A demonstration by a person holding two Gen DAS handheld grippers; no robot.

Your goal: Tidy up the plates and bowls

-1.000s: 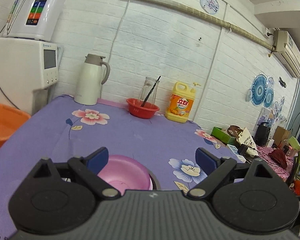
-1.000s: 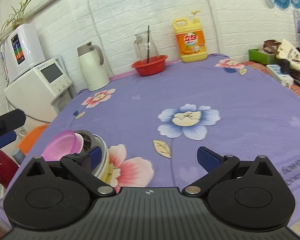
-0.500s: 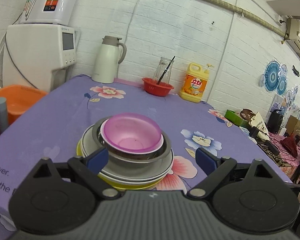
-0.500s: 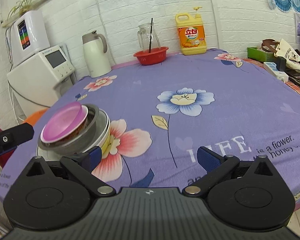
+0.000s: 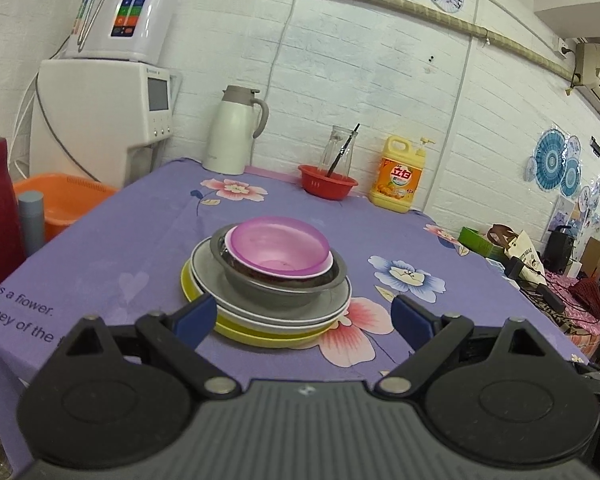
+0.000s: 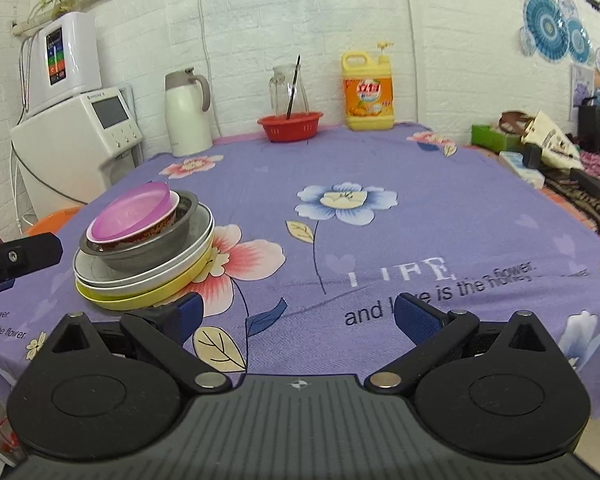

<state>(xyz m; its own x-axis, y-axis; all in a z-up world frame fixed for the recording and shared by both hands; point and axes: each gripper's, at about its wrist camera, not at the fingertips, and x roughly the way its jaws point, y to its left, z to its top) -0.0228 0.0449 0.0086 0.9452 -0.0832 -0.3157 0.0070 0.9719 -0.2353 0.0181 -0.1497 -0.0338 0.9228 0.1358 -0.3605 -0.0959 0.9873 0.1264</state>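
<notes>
**Dish stack on purple worktop, both jaws wide and empty**

White brick wall behind; worktop (image 6: 440, 216) covered in a purple floral cloth. Along the back edge: white thermal jug (image 5: 236, 130), red plastic basket (image 5: 327, 182) in front of a clear glass carafe (image 5: 340, 146), yellow detergent bottle (image 5: 400, 176). White water dispenser (image 5: 100, 116) stands off the left side, orange tub (image 5: 66, 198) below it.

Stack sits near the worktop's front-left part: yellow plate (image 5: 260, 334) at the bottom, grey plate (image 5: 276, 308) on it, then steel bowl (image 5: 284, 286), pink plastic bowl (image 5: 280, 246) nested on top.

Left gripper (image 5: 300, 318): jaws wide, nothing between the pads, stack straight ahead, near. Right gripper (image 6: 296, 316): jaws wide, empty, stack ahead to its left, cloth in front.
</notes>
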